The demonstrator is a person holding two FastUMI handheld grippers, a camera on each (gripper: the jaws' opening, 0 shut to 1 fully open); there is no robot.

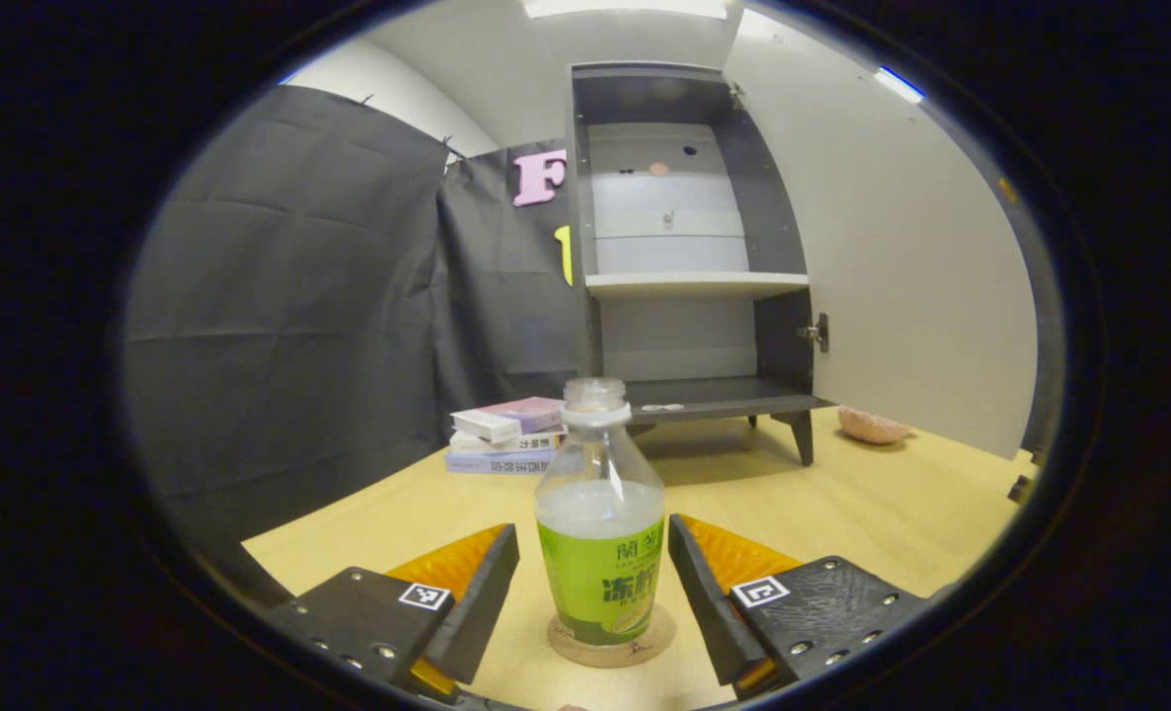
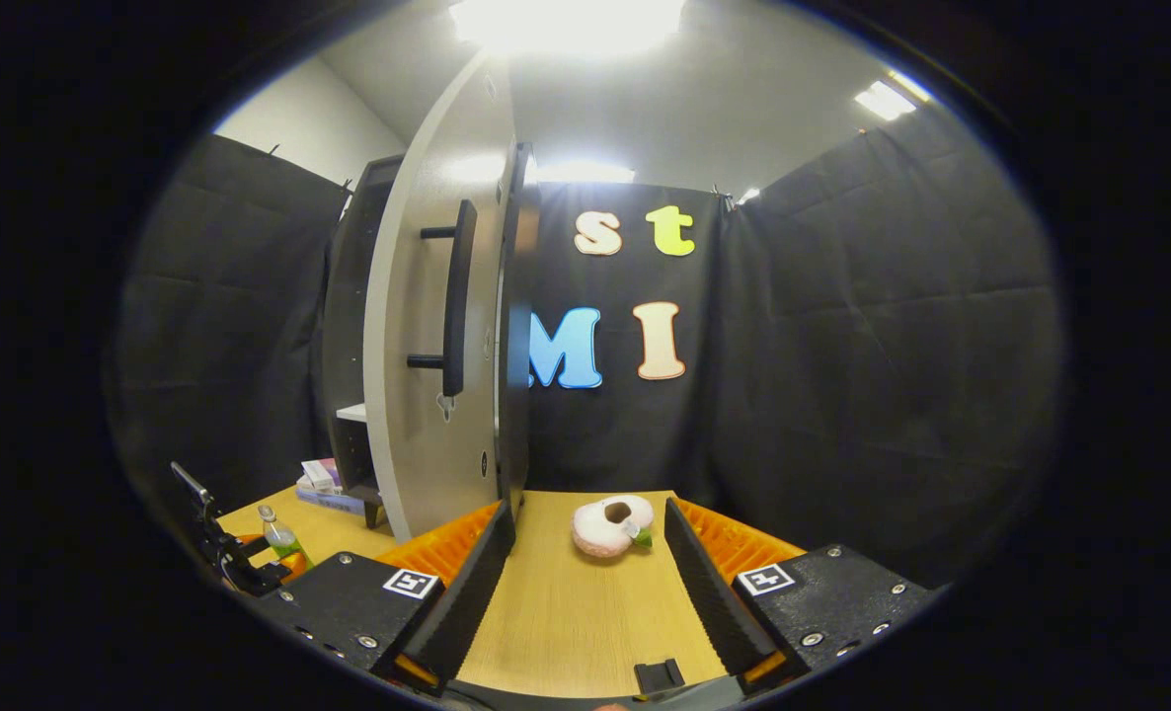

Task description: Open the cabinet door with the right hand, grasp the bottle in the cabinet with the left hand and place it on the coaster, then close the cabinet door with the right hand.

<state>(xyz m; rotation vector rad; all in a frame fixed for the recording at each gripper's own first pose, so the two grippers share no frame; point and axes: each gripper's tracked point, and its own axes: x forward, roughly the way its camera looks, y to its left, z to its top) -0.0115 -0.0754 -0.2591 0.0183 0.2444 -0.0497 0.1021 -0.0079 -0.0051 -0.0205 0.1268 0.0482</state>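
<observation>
Left gripper [image 1: 593,578] fingers apart, flanking bottle [image 1: 600,523] without touching. Bottle clear, green label, white cap, upright on round coaster [image 1: 612,647] on table [image 1: 872,513]. Right gripper [image 2: 585,583] spread, empty. Cabinet door [image 1: 892,276] open; its far edge cut off.

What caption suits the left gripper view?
Bottle stands on coaster between the open left tool; cabinet door open behind.
</observation>
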